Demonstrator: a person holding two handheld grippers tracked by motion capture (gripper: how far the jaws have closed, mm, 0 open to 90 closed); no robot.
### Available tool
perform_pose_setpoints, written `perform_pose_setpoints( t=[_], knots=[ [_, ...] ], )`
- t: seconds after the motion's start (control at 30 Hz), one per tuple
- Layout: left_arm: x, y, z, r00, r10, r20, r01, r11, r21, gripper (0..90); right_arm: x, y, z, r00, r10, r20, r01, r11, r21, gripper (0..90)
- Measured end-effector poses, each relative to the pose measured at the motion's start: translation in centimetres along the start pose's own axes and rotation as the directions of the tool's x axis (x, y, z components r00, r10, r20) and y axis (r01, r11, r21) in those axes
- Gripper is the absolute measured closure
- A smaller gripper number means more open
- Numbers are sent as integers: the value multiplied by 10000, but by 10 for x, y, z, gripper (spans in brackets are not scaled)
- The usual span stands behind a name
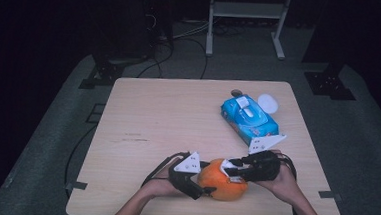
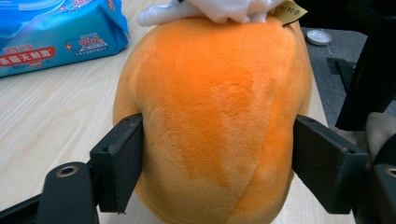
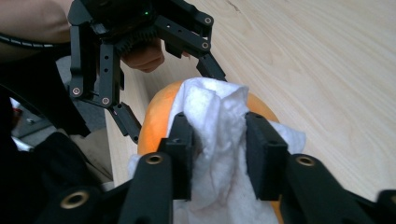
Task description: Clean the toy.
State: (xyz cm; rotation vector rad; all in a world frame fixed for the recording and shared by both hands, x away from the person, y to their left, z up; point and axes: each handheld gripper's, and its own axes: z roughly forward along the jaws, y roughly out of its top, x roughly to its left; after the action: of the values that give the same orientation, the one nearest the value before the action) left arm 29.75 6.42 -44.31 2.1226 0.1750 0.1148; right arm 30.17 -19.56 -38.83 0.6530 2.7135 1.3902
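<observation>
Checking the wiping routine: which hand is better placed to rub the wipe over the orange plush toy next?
Right: the right gripper pinches the white wipe on the orange plush toy, which the left gripper clamps.

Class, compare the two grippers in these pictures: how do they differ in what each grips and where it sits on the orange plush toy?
The left gripper clamps the orange plush toy itself by its sides; the right gripper pinches a white wipe lying on top of the toy. The left gripper's jaws stand wide apart; the right gripper's sit close together. Both are black and hand-held.

Dim, dark surroundings; soft, slightly blurry close-ups.
</observation>
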Motion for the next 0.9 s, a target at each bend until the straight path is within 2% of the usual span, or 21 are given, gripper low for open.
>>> perform_pose_setpoints(
  t=[0.13, 0.23, 0.43, 0.57, 0.77, 0.83, 0.9],
  knots=[
    [0, -1, -1, 9999, 19, 158, -19, 10000, 21, 217, 7, 1, -3, 9994, -326, 123, 328, 9994, -115, 737],
    [-1, -1, -1, 9997, 27, 227, -27, 10000, 11, 217, 7, -1, -6, 9994, -316, 129, 318, 9993, -172, 748],
    [0, -1, -1, 9997, -84, 232, 84, 10000, -16, 215, 0, -12, -20, 9997, 214, 153, -205, 9984, -525, 770],
    [-1, 1, 1, 9998, -52, 202, 52, 10000, 10, 206, 0, -16, -23, 9991, 355, 233, -338, 9970, -703, 779],
    [-2, 1, 3, 9998, -72, 184, 72, 10000, 26, 204, 17, -2, -13, 9998, -202, -29, 199, 9964, -829, 785],
    [-2, 0, 2, 9998, -110, 153, 109, 9999, 86, 208, 24, 1, -4, 9980, -613, 162, 622, 9963, -586, 786],
    [-1, -1, 1, 9997, -209, 125, 208, 9998, 70, 212, 25, 1, -3, 9971, -677, 338, 695, 9960, -563, 789]
  ],
)
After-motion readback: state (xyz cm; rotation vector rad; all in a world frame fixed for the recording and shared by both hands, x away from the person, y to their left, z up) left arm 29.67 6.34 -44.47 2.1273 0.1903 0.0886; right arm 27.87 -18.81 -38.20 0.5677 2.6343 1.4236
